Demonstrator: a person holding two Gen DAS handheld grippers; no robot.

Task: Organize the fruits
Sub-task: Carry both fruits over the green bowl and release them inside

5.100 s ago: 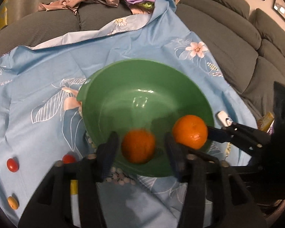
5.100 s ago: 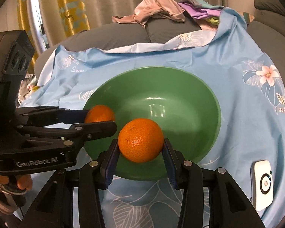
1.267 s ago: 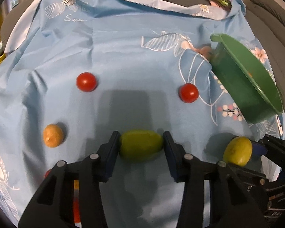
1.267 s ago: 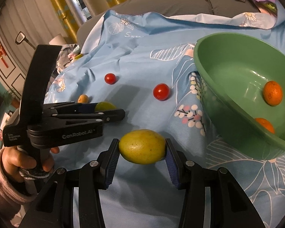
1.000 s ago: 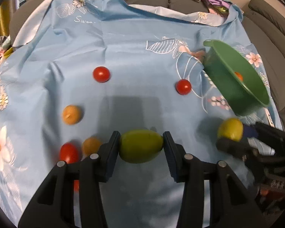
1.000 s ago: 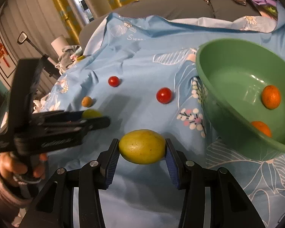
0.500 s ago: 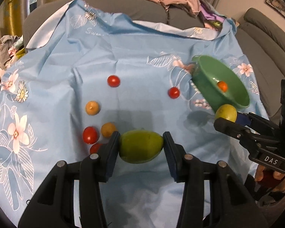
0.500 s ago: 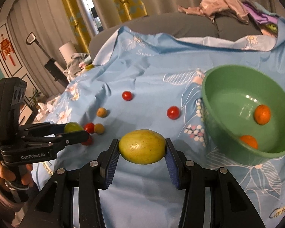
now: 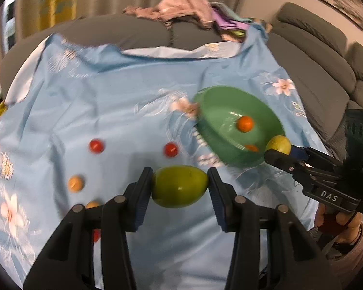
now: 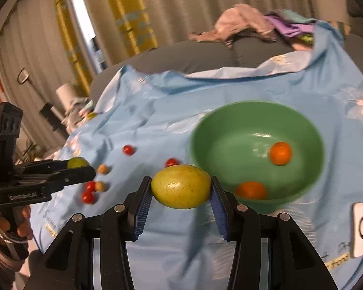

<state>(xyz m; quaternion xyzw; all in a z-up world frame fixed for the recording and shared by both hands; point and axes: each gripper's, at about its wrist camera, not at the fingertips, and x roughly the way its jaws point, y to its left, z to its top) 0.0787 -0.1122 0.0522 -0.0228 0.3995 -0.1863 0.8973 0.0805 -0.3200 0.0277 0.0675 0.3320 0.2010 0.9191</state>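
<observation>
Between right hand-held gripper pads, mango lies crosswise.

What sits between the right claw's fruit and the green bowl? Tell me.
Nothing but blue cloth. In the right wrist view the yellow-green fruit in the right claw hangs just before the green bowl, its near rim hidden behind the claw.

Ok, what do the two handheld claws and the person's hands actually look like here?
Both claws are black plastic with silver screws and blue ribbed pads. The left claw carries white "GenRobot.AI" lettering; the right claw reads "DAS", with a green light at the frame edge behind it. Bare hands grip the handles, and a greyish sleeve cuff shows at the right wrist.
</observation>
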